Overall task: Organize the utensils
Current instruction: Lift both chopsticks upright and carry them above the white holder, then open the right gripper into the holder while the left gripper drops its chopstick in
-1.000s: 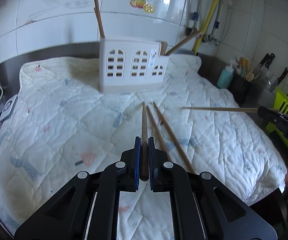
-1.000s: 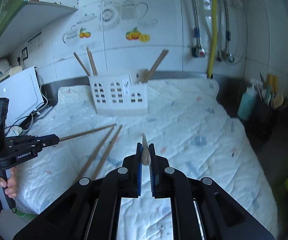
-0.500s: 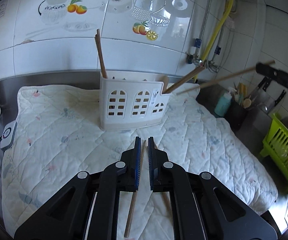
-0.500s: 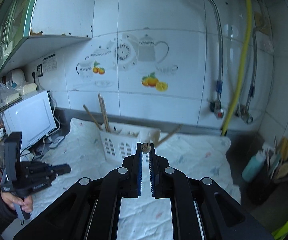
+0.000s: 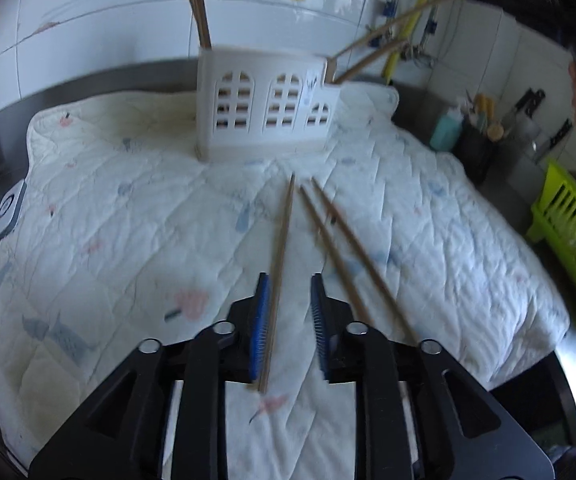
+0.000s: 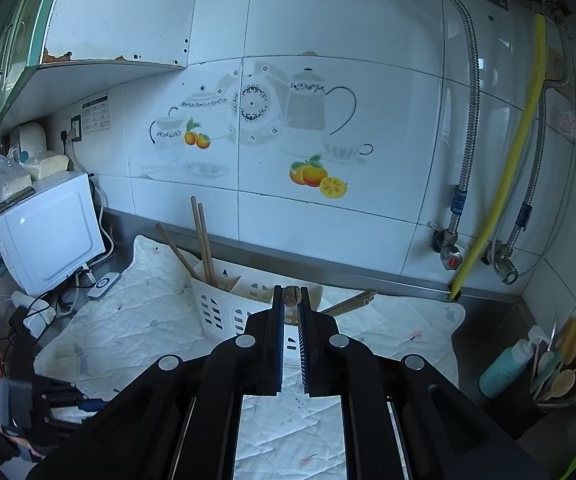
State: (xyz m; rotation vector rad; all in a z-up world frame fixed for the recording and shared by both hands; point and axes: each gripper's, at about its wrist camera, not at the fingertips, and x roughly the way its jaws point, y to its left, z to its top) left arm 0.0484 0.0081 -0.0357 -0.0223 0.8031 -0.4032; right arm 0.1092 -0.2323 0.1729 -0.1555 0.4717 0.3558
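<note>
A quilted mat (image 5: 128,208) is spread over the tabletop, and a white caddy (image 5: 264,100) stands at its far side; every place below is given from that caddy. Sticks already stand in its left compartment (image 5: 200,12), and others lean out past its right end (image 5: 368,60).

Well in front of the caddy three chopsticks lie loose on the mat. The left tongs (image 5: 286,320) are spread around the nearest one (image 5: 280,256), which lies close against the left pad (image 5: 258,328) and is not pinched. If the tongs are shut as they stand, the stick could be caught off-centre and pivot, or be rolled against the pair (image 5: 344,248) lying just to the right, which would be scattered.

Above and to the right of the caddy, the right tongs (image 6: 291,300) are pressed together on one chopstick (image 6: 291,295), seen end-on from the wrist, its far tip aimed at the caddy's right end. A shallow angle could let the tip strike the rim or the leaning sticks, so that the light caddy is tipped or the stick slides out onto the mat.
</note>
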